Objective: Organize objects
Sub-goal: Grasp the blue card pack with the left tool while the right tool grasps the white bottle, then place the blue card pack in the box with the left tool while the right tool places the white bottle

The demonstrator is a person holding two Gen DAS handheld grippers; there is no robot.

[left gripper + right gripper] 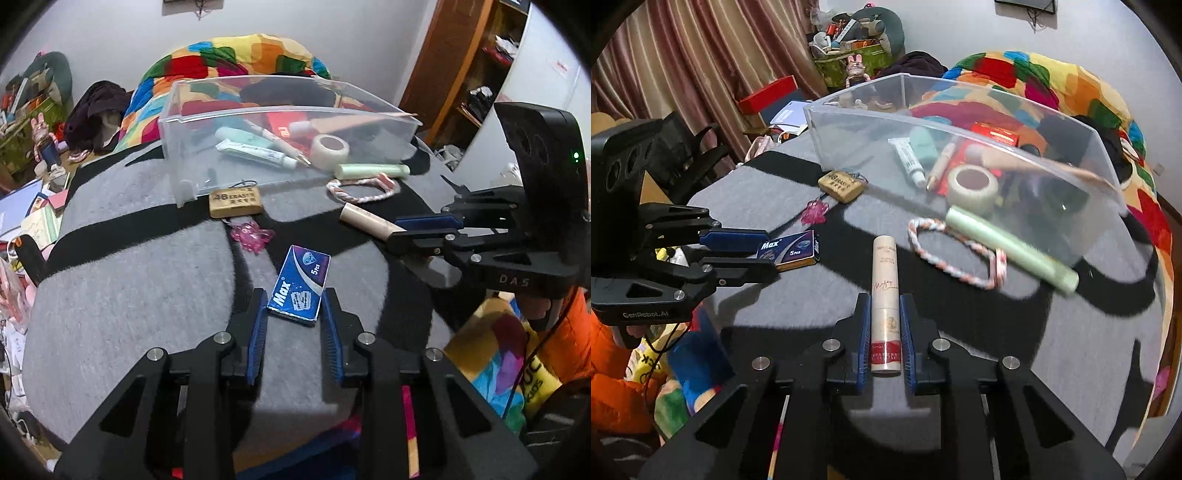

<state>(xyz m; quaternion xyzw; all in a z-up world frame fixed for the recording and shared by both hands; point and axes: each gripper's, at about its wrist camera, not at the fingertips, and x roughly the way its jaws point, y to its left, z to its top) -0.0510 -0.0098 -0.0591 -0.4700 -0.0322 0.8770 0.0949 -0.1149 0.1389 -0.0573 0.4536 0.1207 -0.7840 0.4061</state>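
Between the fingers of the left gripper (294, 325) lies a blue blade box (300, 286) on the grey blanket (129, 288), jaws apart, not touching it. Right gripper (885, 325) is closed on a cream tube (884, 306). Behind, the clear bin (184, 122) holds a tape roll (330, 147), a white tube (255, 153) and a pen (284, 146).

The left gripper (294, 308) has its jaws parted, pointing toward 12 o'clock. The right gripper (884, 314) at its 3 o'clock has jaws drawn close, fingers level.
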